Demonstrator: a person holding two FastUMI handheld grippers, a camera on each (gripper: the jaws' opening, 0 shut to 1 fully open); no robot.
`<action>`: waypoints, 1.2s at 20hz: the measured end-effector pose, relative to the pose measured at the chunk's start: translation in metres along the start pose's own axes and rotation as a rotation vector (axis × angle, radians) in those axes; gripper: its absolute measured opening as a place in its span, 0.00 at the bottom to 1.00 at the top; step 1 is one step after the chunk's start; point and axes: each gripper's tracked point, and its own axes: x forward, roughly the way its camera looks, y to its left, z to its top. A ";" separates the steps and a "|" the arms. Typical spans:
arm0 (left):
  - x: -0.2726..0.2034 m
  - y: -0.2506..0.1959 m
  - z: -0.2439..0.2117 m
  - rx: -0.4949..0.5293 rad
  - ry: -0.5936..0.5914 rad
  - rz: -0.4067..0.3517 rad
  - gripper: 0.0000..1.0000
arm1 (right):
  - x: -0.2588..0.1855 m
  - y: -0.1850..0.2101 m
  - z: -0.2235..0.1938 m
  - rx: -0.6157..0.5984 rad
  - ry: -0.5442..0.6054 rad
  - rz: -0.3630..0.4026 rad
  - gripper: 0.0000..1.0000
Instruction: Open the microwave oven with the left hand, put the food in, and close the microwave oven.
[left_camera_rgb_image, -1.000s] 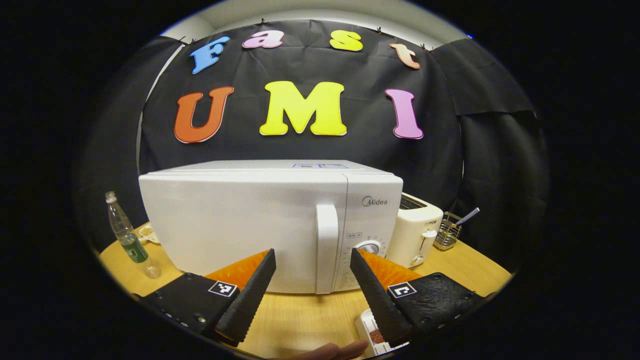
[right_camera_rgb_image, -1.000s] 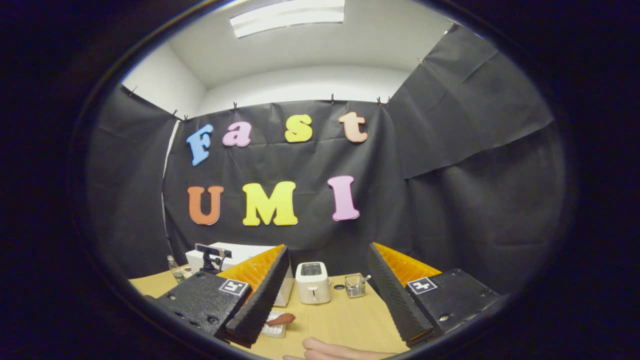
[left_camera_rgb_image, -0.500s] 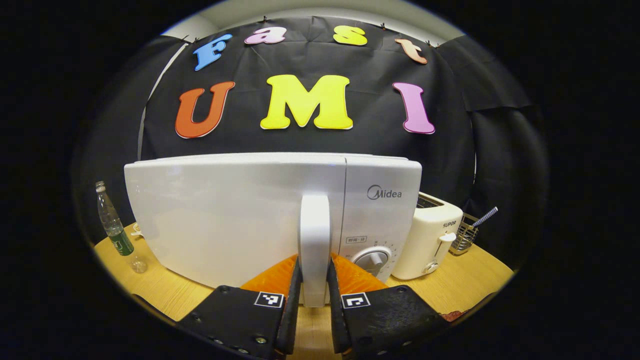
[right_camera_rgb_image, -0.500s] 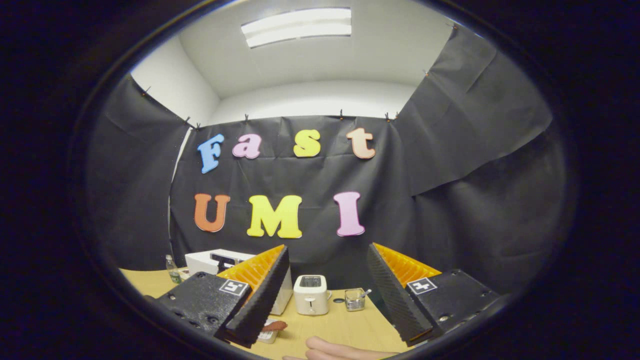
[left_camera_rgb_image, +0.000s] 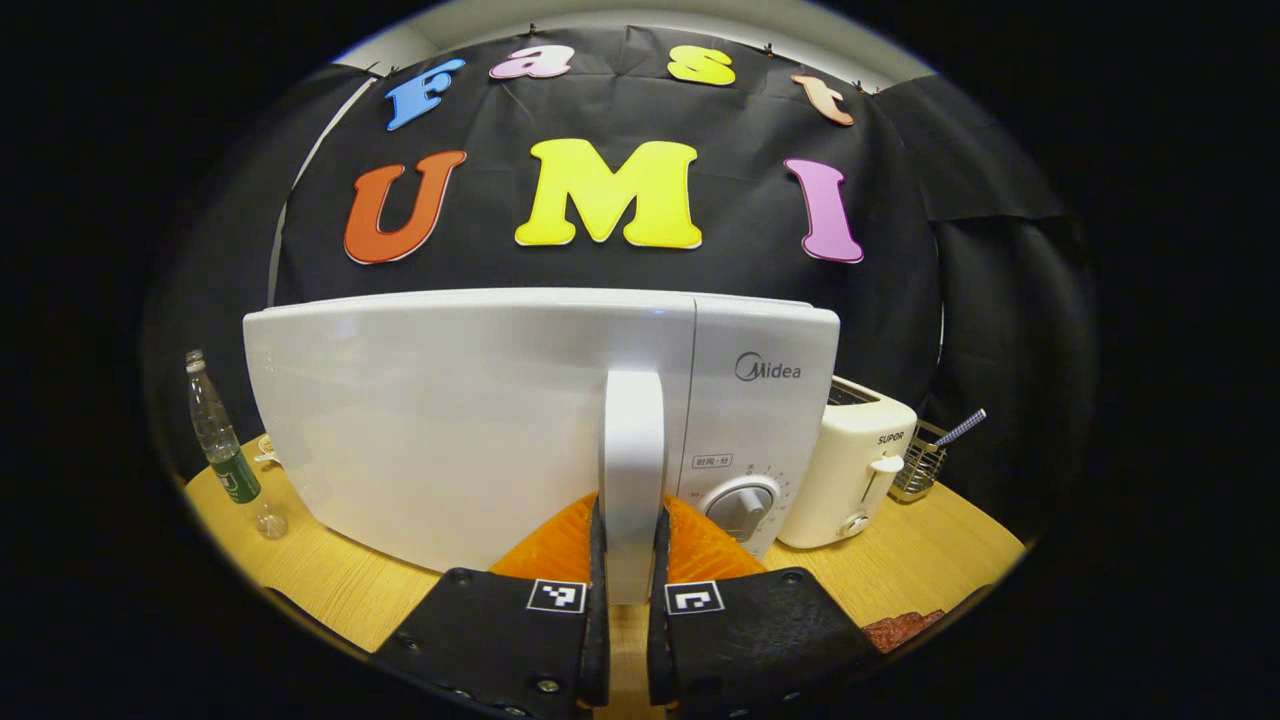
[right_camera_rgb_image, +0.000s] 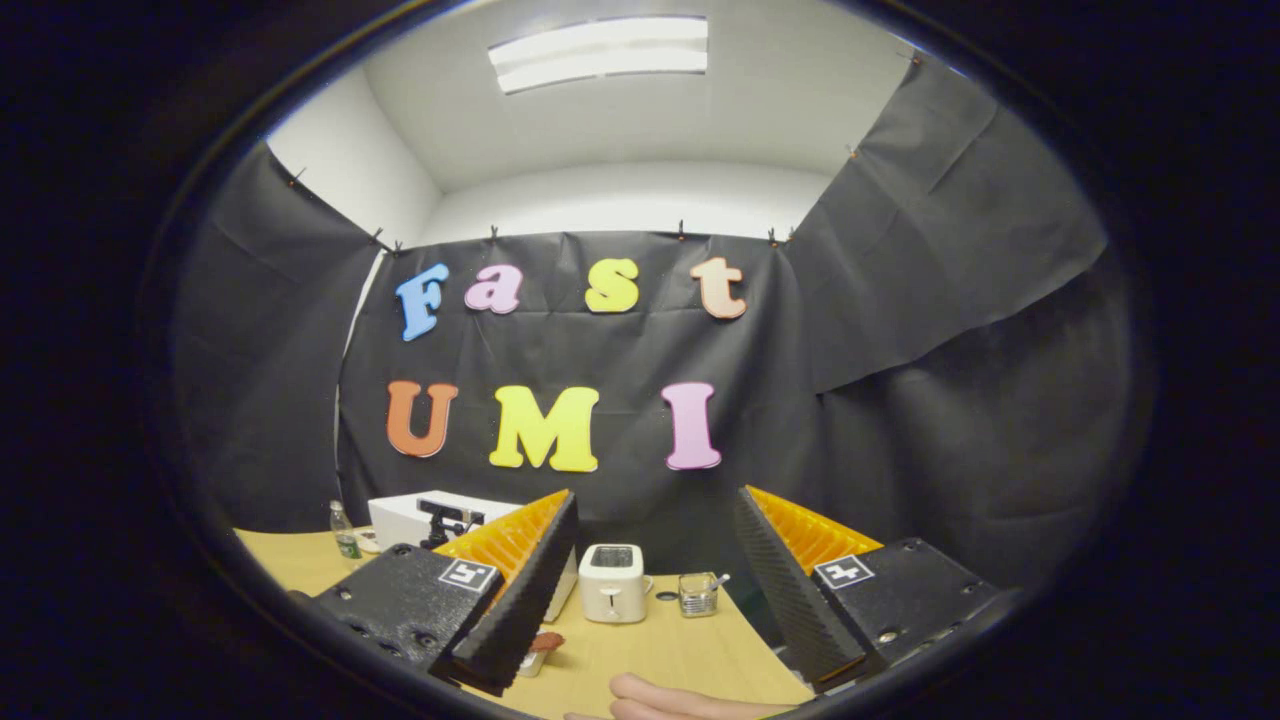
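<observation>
The white microwave oven (left_camera_rgb_image: 470, 420) stands on the wooden table with its door closed. In the left gripper view my left gripper (left_camera_rgb_image: 628, 620) is shut on the door's vertical white handle (left_camera_rgb_image: 633, 450), one finger on each side of its lower end. A piece of reddish food (left_camera_rgb_image: 900, 630) lies on the table at the lower right. In the right gripper view my right gripper (right_camera_rgb_image: 650, 610) stands open, held high and well back from the table, with nothing between its fingers. The microwave oven (right_camera_rgb_image: 420, 515) is far off at the left there, and the food (right_camera_rgb_image: 545, 642) peeks out beside the left finger.
A white toaster (left_camera_rgb_image: 860, 470) stands right of the microwave, with a small wire basket (left_camera_rgb_image: 920, 470) holding a utensil beyond it. A plastic bottle (left_camera_rgb_image: 225, 460) stands left of the microwave. A hand (right_camera_rgb_image: 680, 700) rests at the table's near edge in the right gripper view.
My left gripper moved in to the microwave and went from open to shut on the door handle. The right gripper stayed open and drifted slightly.
</observation>
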 end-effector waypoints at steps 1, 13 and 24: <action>0.000 0.000 0.000 0.002 0.002 -0.001 0.15 | -0.002 0.000 -0.001 -0.001 -0.001 0.001 1.00; -0.038 0.004 -0.001 0.018 -0.045 -0.030 0.05 | 0.005 -0.003 -0.023 0.014 0.051 0.005 1.00; -0.151 0.053 -0.026 0.044 -0.065 -0.107 0.12 | -0.014 0.049 -0.027 -0.021 0.083 0.073 1.00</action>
